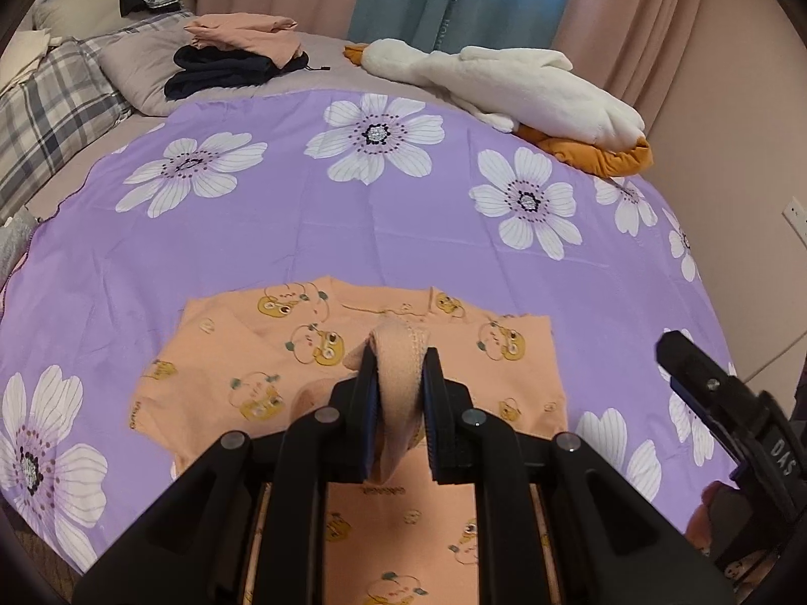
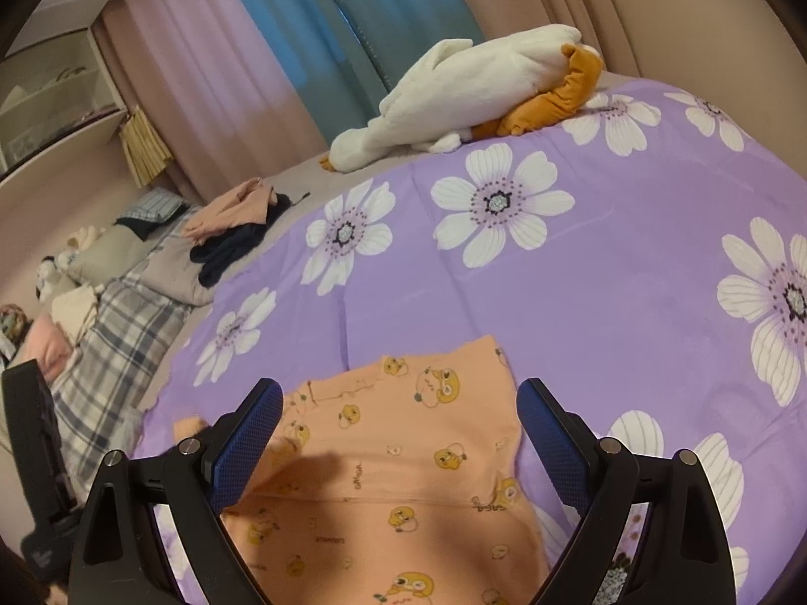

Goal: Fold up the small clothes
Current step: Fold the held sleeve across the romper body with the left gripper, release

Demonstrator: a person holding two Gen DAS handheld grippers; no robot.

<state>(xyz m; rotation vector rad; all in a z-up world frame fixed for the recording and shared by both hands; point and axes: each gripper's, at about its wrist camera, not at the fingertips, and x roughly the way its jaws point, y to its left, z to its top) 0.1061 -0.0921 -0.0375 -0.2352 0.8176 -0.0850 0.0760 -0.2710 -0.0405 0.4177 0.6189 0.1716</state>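
The peach garment [image 1: 282, 378] lay spread on the purple flowered sheet [image 1: 353, 232], small print on it too blurred to read. The left gripper [image 1: 401, 368] angled down, pinching a ribbed cuff [image 1: 401, 353] — lifted over the cloth. The right gripper [image 2: 398, 403] hovered above — jaws spread, empty.

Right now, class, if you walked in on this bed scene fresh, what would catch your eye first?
First, the purple sheet with big white flowers, covering the bed. On its near part lies a peach garment printed with yellow cartoon figures; the left claw pinches its ribbed cuff while the right claw hangs open above it. At the far edge sprawls a white plush goose.
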